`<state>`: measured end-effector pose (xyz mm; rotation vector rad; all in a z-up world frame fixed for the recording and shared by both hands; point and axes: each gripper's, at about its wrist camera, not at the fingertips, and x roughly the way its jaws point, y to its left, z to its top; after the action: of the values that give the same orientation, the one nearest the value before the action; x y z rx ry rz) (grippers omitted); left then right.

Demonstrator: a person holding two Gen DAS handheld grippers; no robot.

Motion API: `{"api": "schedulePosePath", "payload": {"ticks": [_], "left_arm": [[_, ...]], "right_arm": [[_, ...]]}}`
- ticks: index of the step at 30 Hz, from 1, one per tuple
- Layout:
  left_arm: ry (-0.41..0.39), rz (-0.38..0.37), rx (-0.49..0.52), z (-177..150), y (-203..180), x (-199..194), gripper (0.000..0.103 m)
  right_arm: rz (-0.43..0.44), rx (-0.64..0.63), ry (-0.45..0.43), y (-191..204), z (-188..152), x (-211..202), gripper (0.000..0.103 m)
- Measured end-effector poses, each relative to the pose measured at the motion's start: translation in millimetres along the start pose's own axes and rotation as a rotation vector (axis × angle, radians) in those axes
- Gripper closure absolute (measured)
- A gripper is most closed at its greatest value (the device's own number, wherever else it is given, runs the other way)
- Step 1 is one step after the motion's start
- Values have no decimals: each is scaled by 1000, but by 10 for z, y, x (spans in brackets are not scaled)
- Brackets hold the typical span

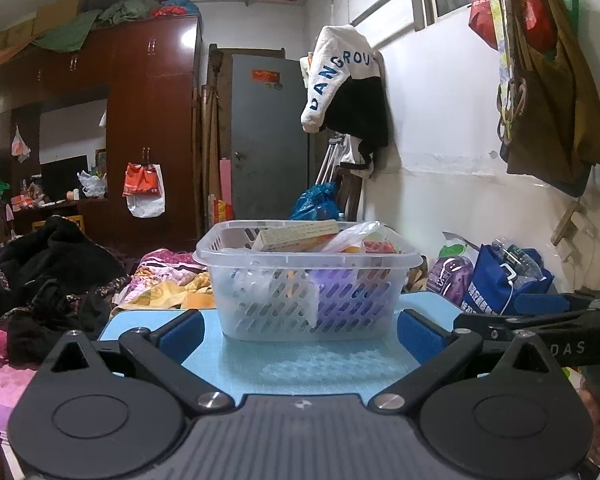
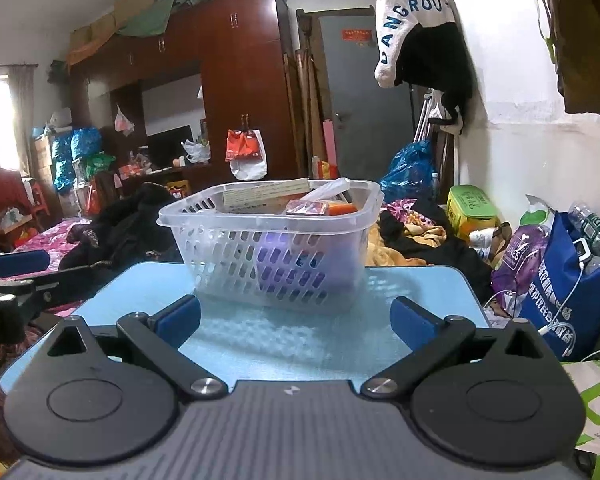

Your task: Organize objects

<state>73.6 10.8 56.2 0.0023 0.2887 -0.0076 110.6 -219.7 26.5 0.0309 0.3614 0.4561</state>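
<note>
2 grippers (image 1: 300, 334) (image 2: 296, 322) agape, 1 basket (image 1: 260, 256) (image 2: 204, 220).

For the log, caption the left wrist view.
Open left tool faces filled clear basket on blue table.

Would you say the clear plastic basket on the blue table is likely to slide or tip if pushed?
The basket would probably slide: its flat base rests on the smooth blue table. Its thin perforated walls may flex. Holding boxes and packets, it seems unlikely to tip.

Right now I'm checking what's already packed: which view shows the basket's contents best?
The right wrist view: it looks slightly down into the basket, showing the flat box and orange packet. The left wrist view sits lower, mostly showing its perforated wall.
</note>
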Motion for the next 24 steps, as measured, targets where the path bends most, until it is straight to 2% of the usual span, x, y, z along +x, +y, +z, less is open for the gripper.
{"api": "schedulePosePath", "payload": {"ticks": [24], "left_arm": [[8, -15, -6, -22, -28, 41, 0]], "right_arm": [[-1, 8, -3, -40, -30, 2, 0]]}}
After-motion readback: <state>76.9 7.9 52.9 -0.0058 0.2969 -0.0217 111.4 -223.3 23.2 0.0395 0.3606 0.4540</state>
